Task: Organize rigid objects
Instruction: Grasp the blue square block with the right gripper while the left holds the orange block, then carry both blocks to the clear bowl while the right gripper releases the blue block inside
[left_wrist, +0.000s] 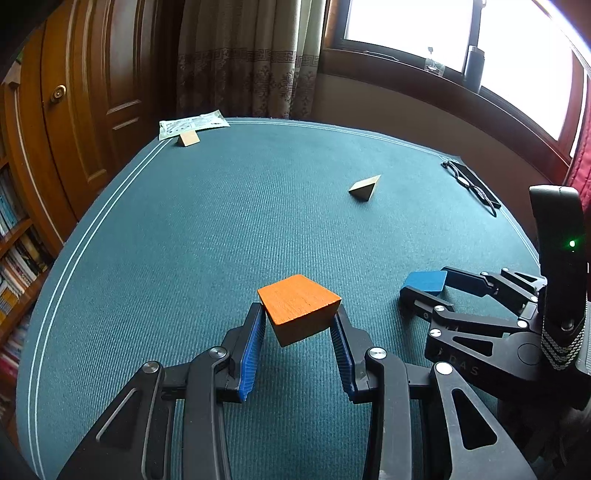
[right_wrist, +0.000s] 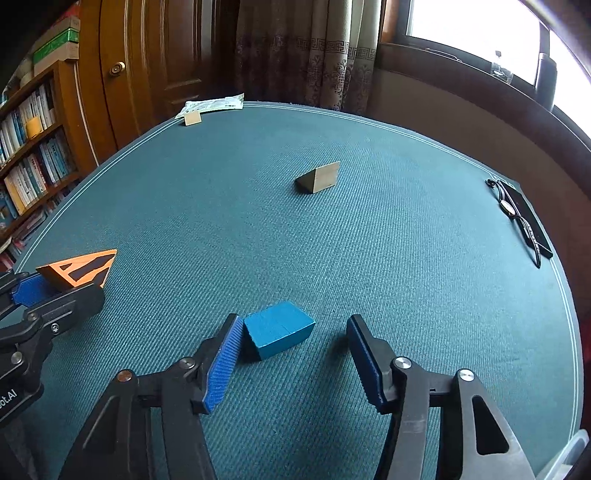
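We note the left gripper (left_wrist: 300, 317) clamped on the orange block (left_wrist: 298, 301), held off the cloth. The right gripper (right_wrist: 295, 332) stands open; the blue block (right_wrist: 279, 334), long axis crosswise, touches its left pad.

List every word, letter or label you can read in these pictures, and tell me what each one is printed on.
"D A S": faint, on the black body of the right gripper.
"ot.AI": cut off by the frame edge, on the black body of the left gripper.
"A": black letter on a face of the orange wooden block.
White printed packet at the table's far edge: print too small to read.
Book spines on the wooden shelf: too blurred to read.
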